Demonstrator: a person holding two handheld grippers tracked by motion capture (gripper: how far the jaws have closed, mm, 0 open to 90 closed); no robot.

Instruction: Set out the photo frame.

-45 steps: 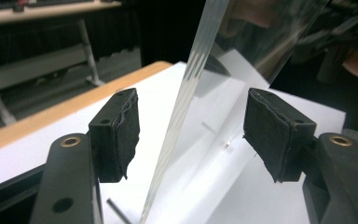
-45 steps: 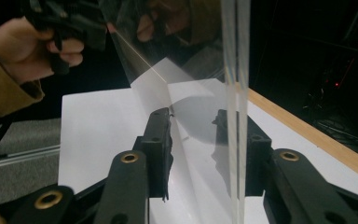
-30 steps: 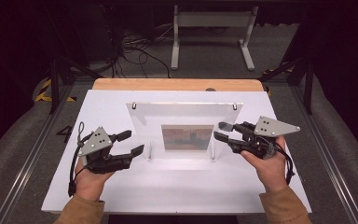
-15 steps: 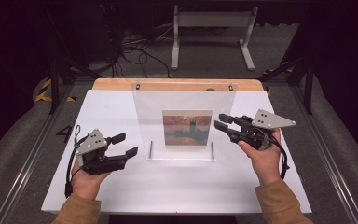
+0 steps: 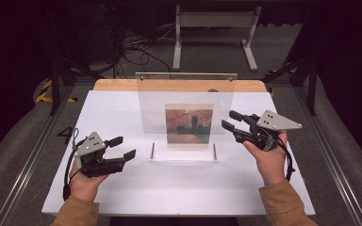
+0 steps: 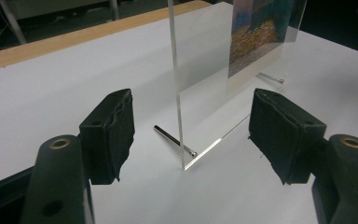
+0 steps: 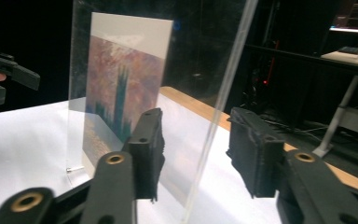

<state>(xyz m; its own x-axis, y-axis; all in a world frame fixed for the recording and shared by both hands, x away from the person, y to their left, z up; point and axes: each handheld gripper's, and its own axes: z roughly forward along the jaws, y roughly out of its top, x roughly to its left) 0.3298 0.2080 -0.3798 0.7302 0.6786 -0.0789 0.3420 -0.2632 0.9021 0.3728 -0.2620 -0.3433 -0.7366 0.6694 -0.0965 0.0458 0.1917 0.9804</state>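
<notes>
Clear acrylic frame point(image 5: 186, 115) is standing upright on the white surface point(image 5: 122, 188), between the two grippers, resting on two thin metal pins point(image 5: 152, 150) at its base. A small painting print point(image 5: 188, 125) is sitting inside the pane, low and centred. Left gripper point(image 5: 125, 148) is sitting low, just beside the frame's near bottom corner, jaws standing well apart with the pane's edge in line with the gap ahead of them; pads are not touching it. Right gripper point(image 5: 230, 120) is hovering higher at the frame's other side edge; its jaws have just been opening, and in the right gripper view the pane's edge point(image 7: 219, 112) is running up between the pads, clear of both. Neither gripper is holding anything.
</notes>
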